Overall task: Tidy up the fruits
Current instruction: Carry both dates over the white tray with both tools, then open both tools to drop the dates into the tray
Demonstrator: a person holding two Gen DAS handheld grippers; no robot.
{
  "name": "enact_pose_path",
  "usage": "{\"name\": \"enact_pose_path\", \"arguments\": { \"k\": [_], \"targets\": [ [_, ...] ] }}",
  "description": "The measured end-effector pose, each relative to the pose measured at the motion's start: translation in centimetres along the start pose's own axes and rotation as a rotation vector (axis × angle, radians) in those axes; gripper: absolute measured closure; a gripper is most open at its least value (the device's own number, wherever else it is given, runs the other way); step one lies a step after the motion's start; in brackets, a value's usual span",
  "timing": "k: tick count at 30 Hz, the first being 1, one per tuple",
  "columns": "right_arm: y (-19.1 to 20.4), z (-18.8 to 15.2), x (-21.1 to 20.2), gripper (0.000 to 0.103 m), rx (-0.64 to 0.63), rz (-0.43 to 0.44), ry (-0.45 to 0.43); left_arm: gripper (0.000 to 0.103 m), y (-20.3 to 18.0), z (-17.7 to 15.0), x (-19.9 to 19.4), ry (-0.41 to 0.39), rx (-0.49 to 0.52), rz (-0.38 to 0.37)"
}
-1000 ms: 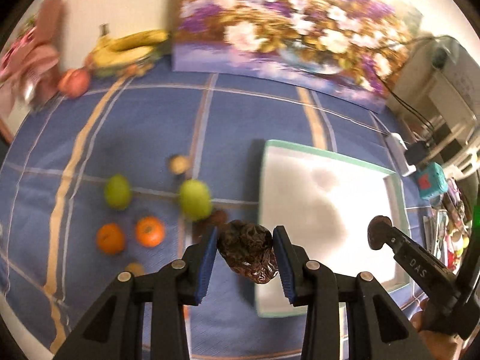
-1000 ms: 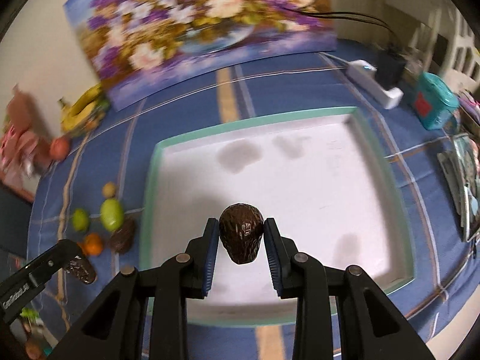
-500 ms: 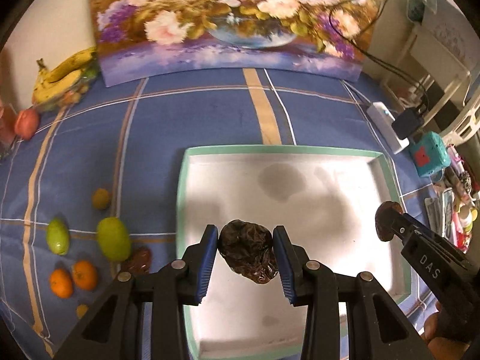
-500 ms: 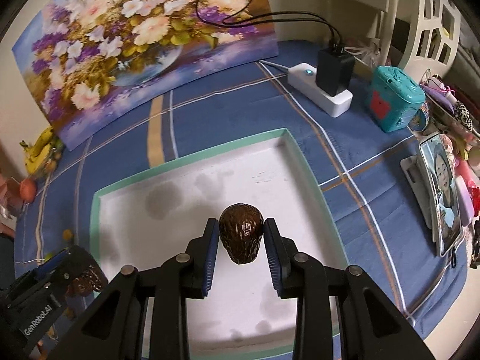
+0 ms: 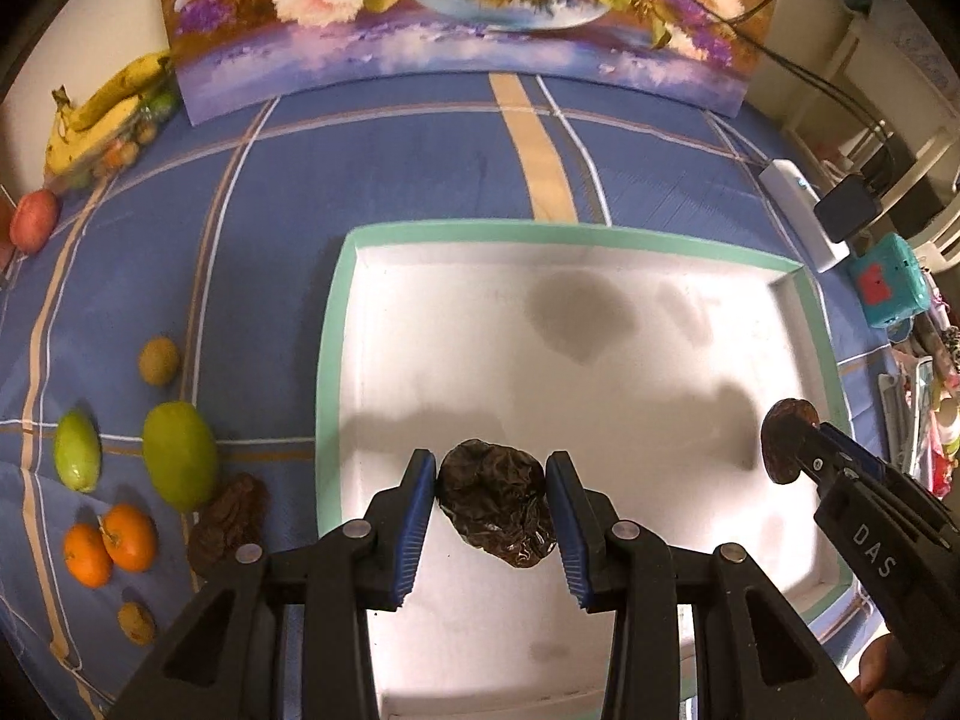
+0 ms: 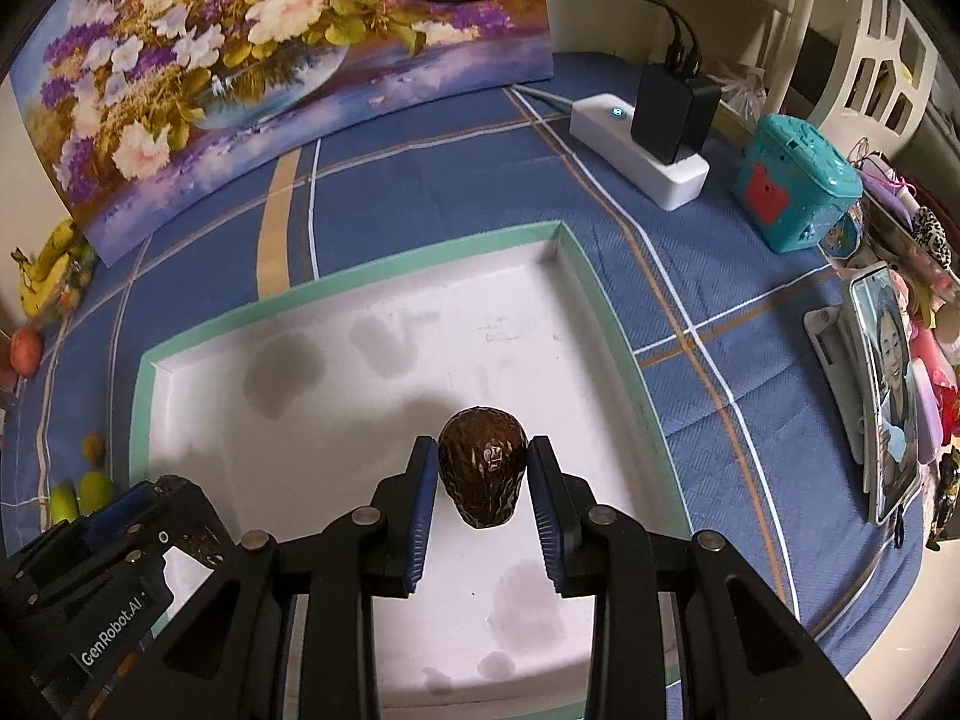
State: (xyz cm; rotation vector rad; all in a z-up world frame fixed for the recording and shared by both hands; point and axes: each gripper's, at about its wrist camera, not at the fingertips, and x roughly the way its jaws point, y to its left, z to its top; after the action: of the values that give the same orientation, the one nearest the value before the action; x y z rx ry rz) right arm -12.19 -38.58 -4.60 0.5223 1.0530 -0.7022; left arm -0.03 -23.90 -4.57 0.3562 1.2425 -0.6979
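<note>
Left gripper (image 5: 489,495): pointing steeply down over the near left part of the tray, blue pads pinching a dark wrinkled dried fruit (image 5: 495,504) from both sides.
Wrinkled fruit, axis: its long axis runs diagonally in the left wrist view, from upper left by the left pad down to lower right by the right pad; the lower end hangs below the pads.
Right gripper (image 6: 480,480): jaws drawn close, clamped on a dark brown ridged oval fruit (image 6: 483,465), held above the tray floor.
Oval fruit, axis: long axis runs along the fingers, the blunt rounded end pointing away from the camera, the narrower end toward the gripper body.
Tray (image 5: 336,324): white floor with a green rim, lying on the blue checked cloth (image 5: 384,180); grey stains on the floor, no fruit resting in it.
Grippers to each other: both over the tray, apart, the right one seen at the right edge of the left wrist view.
Loose fruit on the cloth, left of the tray: two green fruits (image 5: 177,456), two small oranges (image 5: 111,540), another wrinkled dark fruit (image 5: 231,516) just beside the tray rim, two small brownish ones (image 5: 159,360).
Far left corner: bananas (image 5: 102,111) and a red fruit (image 5: 33,219).
Back: flower painting (image 5: 456,18) standing against the wall.
Right side: white power strip (image 6: 636,150), teal box (image 6: 792,186).
</note>
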Motion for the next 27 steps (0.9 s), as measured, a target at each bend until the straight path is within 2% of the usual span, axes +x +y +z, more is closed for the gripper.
{"name": "enact_pose_path", "arguments": {
  "k": [5, 18, 27],
  "targets": [
    [0.0, -0.5, 1.2, 0.071, -0.009, -0.01, 0.039, 0.063, 0.2, -0.1, 0.4, 0.016, -0.012, -0.004],
    [0.3, -0.5, 0.8, 0.071, -0.012, -0.024, 0.04, 0.061, 0.4, 0.1, -0.2, 0.033, -0.012, -0.02],
    [0.2, -0.2, -1.0, 0.071, -0.014, -0.022, 0.007, 0.061, 1.1, 0.3, -2.7, -0.008, -0.029, -0.043]
  ]
}}
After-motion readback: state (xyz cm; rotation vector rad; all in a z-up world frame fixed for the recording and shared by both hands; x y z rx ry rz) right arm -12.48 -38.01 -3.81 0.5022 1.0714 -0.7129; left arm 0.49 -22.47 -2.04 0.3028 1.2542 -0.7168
